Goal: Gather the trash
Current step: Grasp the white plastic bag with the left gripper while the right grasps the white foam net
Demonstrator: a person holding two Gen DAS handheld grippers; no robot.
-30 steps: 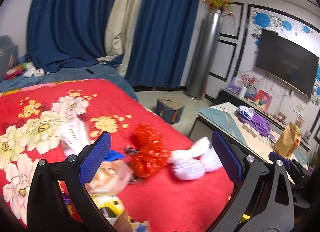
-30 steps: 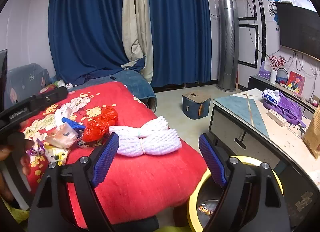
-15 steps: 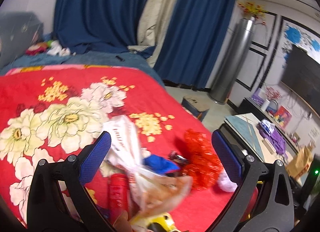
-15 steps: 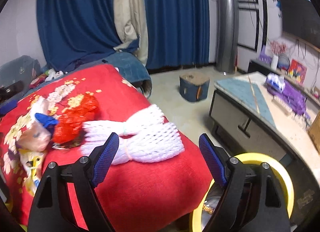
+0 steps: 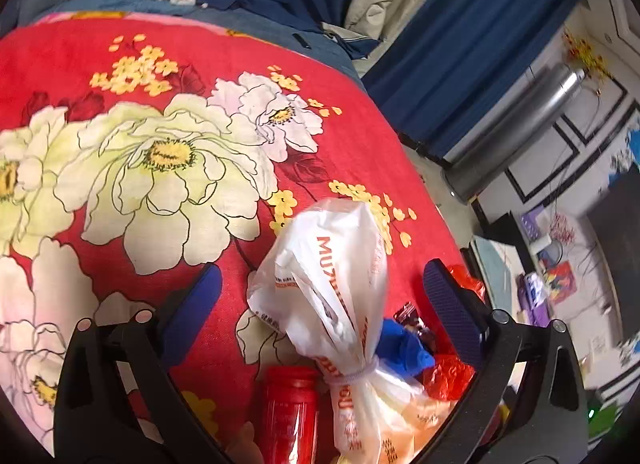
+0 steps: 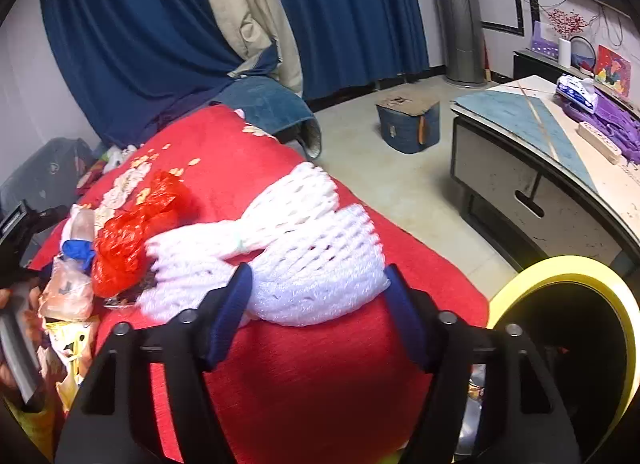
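Blue-padded jaws of the right gripper (image 6: 316, 304) have just been closing and now pinch the near lobe of a white foam net (image 6: 280, 252) lying at the edge of a red bed (image 6: 304, 376). Beside the net sits a red bag (image 6: 132, 232), then a tied white bag (image 6: 68, 288). A yellow-rimmed bin (image 6: 560, 348) stands just right of the bed; its contents are too dark to tell. The left gripper (image 5: 320, 304) has its jaws spread wide around the white bag (image 5: 332, 288), pads clear of it. Only this view shows a red bottle (image 5: 290, 412) touching the bag and a blue scrap (image 5: 404, 348); only the right view shows the bin and tabletop (image 6: 532, 123).
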